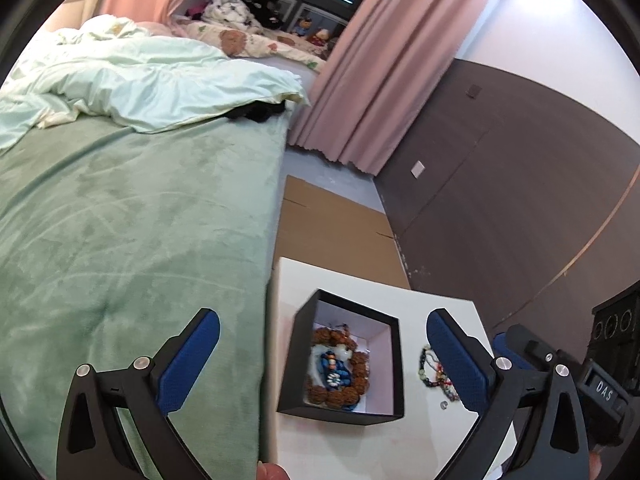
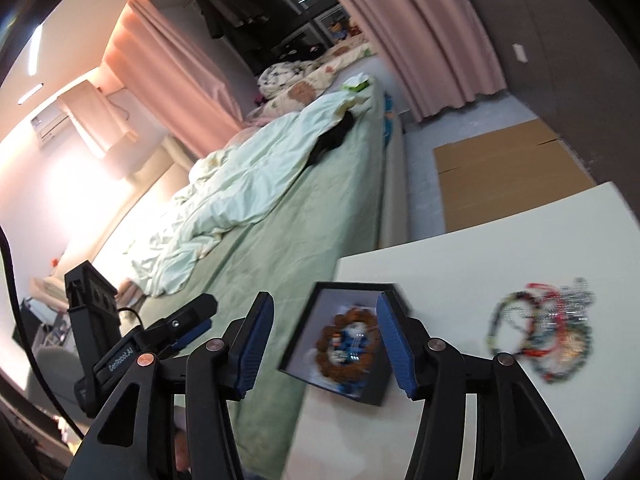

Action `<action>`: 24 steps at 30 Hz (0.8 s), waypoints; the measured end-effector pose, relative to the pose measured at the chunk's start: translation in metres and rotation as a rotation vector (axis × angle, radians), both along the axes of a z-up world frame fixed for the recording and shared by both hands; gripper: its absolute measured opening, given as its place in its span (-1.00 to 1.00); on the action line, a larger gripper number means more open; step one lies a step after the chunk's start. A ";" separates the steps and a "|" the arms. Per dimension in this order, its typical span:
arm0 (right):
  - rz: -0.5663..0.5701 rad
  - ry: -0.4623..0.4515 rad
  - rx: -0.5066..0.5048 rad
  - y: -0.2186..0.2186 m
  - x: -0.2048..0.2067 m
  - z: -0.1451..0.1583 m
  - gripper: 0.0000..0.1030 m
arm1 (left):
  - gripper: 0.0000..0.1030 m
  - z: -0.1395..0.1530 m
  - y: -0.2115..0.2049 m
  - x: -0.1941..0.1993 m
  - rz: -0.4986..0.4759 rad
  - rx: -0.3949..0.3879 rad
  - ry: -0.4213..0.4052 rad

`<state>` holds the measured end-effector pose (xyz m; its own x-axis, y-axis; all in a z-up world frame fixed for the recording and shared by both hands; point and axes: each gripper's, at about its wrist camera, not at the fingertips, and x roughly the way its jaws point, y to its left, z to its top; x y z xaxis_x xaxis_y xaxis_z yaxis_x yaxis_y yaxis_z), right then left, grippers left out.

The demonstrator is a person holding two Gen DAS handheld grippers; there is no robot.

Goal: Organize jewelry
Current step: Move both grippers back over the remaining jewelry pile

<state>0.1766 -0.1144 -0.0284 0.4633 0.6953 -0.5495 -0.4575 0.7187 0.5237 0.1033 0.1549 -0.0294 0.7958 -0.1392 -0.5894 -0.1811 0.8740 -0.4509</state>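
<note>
A black square box (image 1: 340,360) stands on a white table (image 1: 360,284). Inside lie a brown bead bracelet (image 1: 352,390) and blue and white pieces. A pile of coloured bead bracelets (image 1: 434,372) lies on the table right of the box. My left gripper (image 1: 324,344) is open and empty, held above the box. In the right wrist view the box (image 2: 340,344) shows between my fingers, with the bracelet pile (image 2: 548,332) to its right. My right gripper (image 2: 324,340) is open and empty above the box.
A bed with a green cover (image 1: 132,232) and a pale duvet (image 1: 160,80) runs along the table's left side. Flat cardboard (image 1: 332,232) lies on the floor beyond the table. A dark wall (image 1: 500,184) and pink curtains (image 1: 360,80) stand behind.
</note>
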 end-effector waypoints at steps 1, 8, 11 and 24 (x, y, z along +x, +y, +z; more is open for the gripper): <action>-0.014 -0.003 -0.005 -0.008 0.000 0.002 0.06 | 1.00 0.001 -0.006 0.001 -0.006 0.015 0.000; -0.103 0.010 -0.066 -0.059 0.002 0.007 0.27 | 1.00 0.003 -0.047 0.006 -0.072 0.073 -0.005; -0.125 0.027 -0.083 -0.077 0.005 0.006 0.27 | 1.00 0.004 -0.069 0.010 -0.114 0.118 0.000; -0.289 0.266 -0.110 -0.144 0.031 -0.036 0.54 | 0.91 -0.009 -0.150 0.033 -0.312 0.256 0.007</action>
